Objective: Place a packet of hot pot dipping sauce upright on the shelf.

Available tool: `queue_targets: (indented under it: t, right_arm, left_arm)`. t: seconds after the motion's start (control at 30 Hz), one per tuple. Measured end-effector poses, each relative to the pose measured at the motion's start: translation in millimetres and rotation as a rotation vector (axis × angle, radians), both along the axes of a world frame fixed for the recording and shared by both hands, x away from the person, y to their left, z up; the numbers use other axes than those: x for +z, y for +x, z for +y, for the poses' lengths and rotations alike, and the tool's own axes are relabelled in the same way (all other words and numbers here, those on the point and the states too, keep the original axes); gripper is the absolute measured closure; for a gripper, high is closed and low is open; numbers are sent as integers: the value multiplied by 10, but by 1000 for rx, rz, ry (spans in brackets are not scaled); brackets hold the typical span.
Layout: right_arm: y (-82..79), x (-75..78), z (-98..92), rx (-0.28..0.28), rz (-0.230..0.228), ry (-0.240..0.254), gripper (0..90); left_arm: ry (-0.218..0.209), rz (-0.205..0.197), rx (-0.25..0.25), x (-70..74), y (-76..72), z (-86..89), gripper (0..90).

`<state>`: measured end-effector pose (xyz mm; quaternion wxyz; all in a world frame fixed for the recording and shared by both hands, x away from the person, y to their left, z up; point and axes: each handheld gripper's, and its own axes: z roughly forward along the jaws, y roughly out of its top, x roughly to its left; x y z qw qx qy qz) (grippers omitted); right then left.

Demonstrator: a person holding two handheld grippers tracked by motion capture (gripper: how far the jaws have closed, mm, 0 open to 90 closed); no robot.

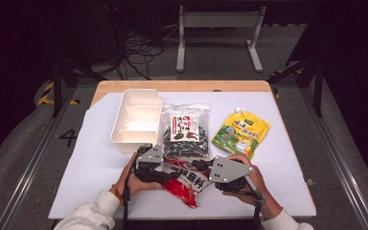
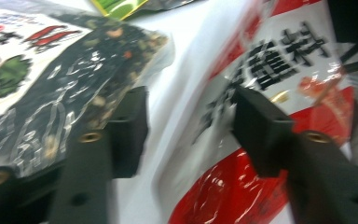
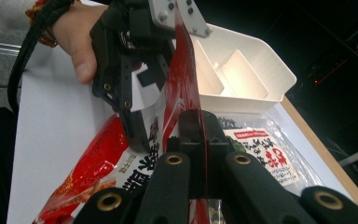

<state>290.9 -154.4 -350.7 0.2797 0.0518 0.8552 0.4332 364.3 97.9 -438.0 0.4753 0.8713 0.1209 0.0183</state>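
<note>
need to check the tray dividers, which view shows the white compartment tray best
The high view: the white compartment tray is seen whole from above, dividers and all. The right gripper view catches its far end at a slant, part hidden behind the red packet. In the left gripper view I cannot make it out.

We see the white table cover (image 1: 100, 167) brightly and evenly lit from above in the high view, while the floor and room beyond fall off into near black. The left gripper view is smeared by motion blur, with glare streaking the glossy red and white packet (image 2: 279, 93) and the dark seaweed bag (image 2: 74, 84). The right gripper view is sharper, its background dim and its near black jaws soft.
</note>
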Motion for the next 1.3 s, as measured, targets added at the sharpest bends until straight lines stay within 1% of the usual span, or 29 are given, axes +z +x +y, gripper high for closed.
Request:
queue_targets:
  t: [0.07, 0.1, 0.13, 0.17, 0.2, 0.23, 0.3, 0.33, 0.37, 0.4, 0.43, 0.47, 0.5, 0.53, 0.57, 0.6, 0.67, 0.7, 0.73, 0.8, 0.87, 0.93, 1.0, 1.03, 1.1, 1.13, 1.17, 1.2, 1.3]
  right_arm:
    - [10, -3, 6, -4, 2, 8, 900]
    - [20, -6, -8, -7, 10, 24, 900]
    - [28, -9, -15, -11, 13, 27, 900]
    - [28, -9, -15, -11, 13, 27, 900]
    - [34, -17, -17, -14, 16, 26, 900]
    - [35, -25, -17, -17, 15, 25, 900]
    - [34, -33, -17, -28, 15, 31, 896]
    - [37, -31, -22, -28, 19, 35, 885]
    - [41, -28, -28, -33, 19, 39, 840]
    - [43, -24, -37, -53, 13, 45, 748]
    - [45, -17, -54, -80, 16, 55, 748]
    - [44, -9, -94, -75, 28, 68, 735]
    - [38, -4, -136, -84, 28, 79, 692]
    - [36, -3, -171, -100, 31, 87, 612]
    - [36, -10, -237, -136, 50, 108, 504]
    - [32, -37, -315, -164, 72, 132, 470]
    - [15, -110, -439, -179, 100, 165, 434]
    - [2, -169, -520, -195, 141, 182, 382]
    - [-13, -209, -579, -210, 162, 178, 344]
    - [-73, -251, -707, -224, 177, 167, 328]
    - [-129, -272, -835, -246, 179, 173, 299]
    - [-186, -318, -1003, -283, 187, 180, 293]
    - [-212, -382, -1125, -316, 208, 179, 289]
    - [-225, -450, -1222, -347, 231, 180, 289]
    - [-230, -523, -1319, -375, 257, 185, 289]
    - [-230, -523, -1319, -375, 257, 185, 289]
    - [-230, -565, -1377, -395, 271, 186, 289]
    - [-230, -612, -1451, -413, 293, 201, 287]
    - [-234, -636, -1488, -429, 295, 202, 287]
  left_arm:
    - [-17, -8, -12, 3, -20, -3, 653]
    - [-30, -16, -37, 14, -38, 6, 814]
    - [-30, -16, -37, 14, -38, 6, 863]
    - [-26, -21, -41, 13, -52, -3, 863]
    - [-18, -29, -41, 11, -63, -14, 893]
    - [-13, -33, -36, 13, -66, -15, 898]
    - [-18, -26, -42, 19, -65, -1, 899]
    - [-16, -26, -36, 28, -68, 11, 900]
    - [-14, -26, -29, 32, -73, 23, 900]
    - [-16, -23, -25, 34, -80, 34, 900]
    - [-20, -23, -23, 37, -86, 60, 900]
    - [-28, -19, -20, 38, -90, 82, 900]
    - [-32, -12, -19, 39, -94, 96, 900]
    - [-28, -12, -21, 44, -101, 121, 900]
    - [-20, -14, -18, 47, -110, 142, 900]
    - [-22, -12, -14, 45, -114, 157, 900]
    - [-35, -7, -10, 53, -122, 191, 900]
    - [-39, -10, -9, 65, -131, 204, 900]
    - [-44, -11, -11, 81, -138, 218, 900]
    - [-58, -18, -9, 110, -147, 247, 900]
    - [-66, -21, -1, 129, -148, 275, 900]
    - [-75, -24, 4, 143, -156, 300, 900]
    - [-85, -30, 1, 175, -172, 317, 900]
    - [-86, -35, 0, 188, -177, 321, 900]
    - [-89, -45, -7, 221, -177, 328, 900]
    - [-89, -45, -7, 221, -177, 328, 900]
    - [-90, -50, -5, 236, -172, 336, 900]
    - [-94, -50, -2, 244, -171, 343, 900]
    - [-97, -61, 8, 275, -173, 369, 900]
